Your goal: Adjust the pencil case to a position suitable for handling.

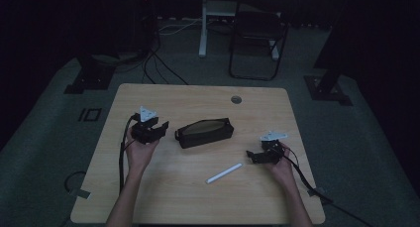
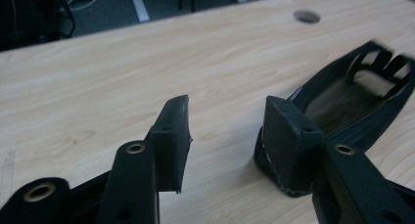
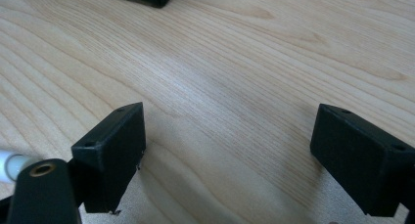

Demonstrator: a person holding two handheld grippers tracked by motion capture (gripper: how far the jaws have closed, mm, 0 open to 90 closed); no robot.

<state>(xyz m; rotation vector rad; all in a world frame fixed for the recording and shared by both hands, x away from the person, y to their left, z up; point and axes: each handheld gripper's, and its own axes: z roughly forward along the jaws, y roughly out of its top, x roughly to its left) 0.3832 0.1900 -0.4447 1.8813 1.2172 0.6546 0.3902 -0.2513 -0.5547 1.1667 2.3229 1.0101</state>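
A black pencil case (image 1: 204, 133) lies on its side near the middle of the desk (image 1: 163, 197), long axis running left to right and tilted slightly, its right end farther back. Its top is unzipped and gapes, showing a dull olive-brown inside. In the left gripper view the open mouth (image 2: 362, 87) faces up, the far rim blurred. A white pen (image 1: 224, 173) lies flat on the bare wood nearer the person, angled, well apart from the case
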